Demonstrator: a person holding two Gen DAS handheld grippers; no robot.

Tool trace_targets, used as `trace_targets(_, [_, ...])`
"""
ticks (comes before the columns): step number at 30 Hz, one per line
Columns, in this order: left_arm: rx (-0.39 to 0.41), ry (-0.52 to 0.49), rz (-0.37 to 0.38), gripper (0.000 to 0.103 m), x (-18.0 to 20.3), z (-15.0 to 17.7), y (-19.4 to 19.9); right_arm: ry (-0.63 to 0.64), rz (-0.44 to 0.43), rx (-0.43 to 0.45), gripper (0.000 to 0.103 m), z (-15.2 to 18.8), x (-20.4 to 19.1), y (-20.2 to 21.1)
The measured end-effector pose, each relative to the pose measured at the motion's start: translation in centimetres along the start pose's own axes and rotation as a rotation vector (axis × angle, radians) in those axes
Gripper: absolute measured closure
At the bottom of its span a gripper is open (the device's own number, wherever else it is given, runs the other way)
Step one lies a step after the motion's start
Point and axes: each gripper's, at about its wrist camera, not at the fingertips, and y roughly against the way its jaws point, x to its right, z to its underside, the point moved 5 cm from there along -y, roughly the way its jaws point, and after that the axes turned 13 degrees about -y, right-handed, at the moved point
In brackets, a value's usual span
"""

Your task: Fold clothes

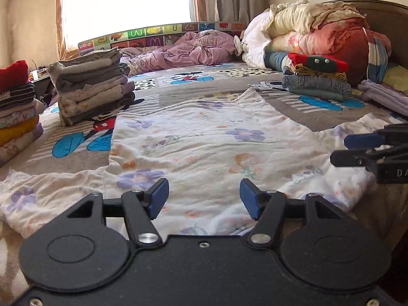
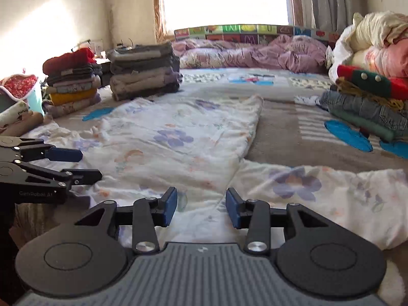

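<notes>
Left wrist view: we found the floral garment [image 1: 204, 137] flat on the bed [image 1: 280, 94], long axis running away toward the window; left hand-held gripper [image 1: 204, 199] open, empty.

Right wrist view: right hand-held gripper [image 2: 201, 207] part-open, empty. We judged the cloth light and limp, best pinched at an edge.

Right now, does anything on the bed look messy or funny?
Yes. The flowery shirt lies spread out and wrinkled, not yet folded, while tidy stacks sit beside it. Against the headboard, the bundled quilts are heaped loosely, and the purple blanket is crumpled by the window.
</notes>
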Motion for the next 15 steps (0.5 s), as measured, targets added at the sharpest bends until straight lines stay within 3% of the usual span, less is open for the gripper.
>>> trace_targets(2, [-0.106, -0.031, 0.028, 0.034, 1.3, 1.7, -1.4, 0.001, 0.05, -0.059, 0.046, 1.0, 0.2, 0.0])
trace_targets(5, [-0.053, -0.03, -0.015, 0.031, 0.8, 1.2, -0.2, -0.004, 0.066, -0.061, 0.047, 2.1, 0.4, 0.1])
trace_targets(9, [0.023, 0.036, -0.136, 0.031, -1.5, 0.4, 2.4, 0.047, -0.01, 0.065, 0.044, 0.9, -2.0, 2.9])
trace_targets(11, [-0.062, 0.07, -0.172, 0.029, -2.7, 1.8, 1.3, 0.071, 0.023, -0.009, 0.04, 1.9, -2.2, 1.8])
trace_targets(12, [-0.155, 0.084, -0.136, 0.029, -2.9, 3.1, 0.0, 0.082, 0.053, -0.084, 0.04, 2.9, -2.0, 0.5])
trace_targets(15, [-0.109, 0.102, -0.138, 0.028, -3.5, 2.9, 0.9, 0.061, 0.057, -0.08, 0.04, 2.9, -2.1, 0.6])
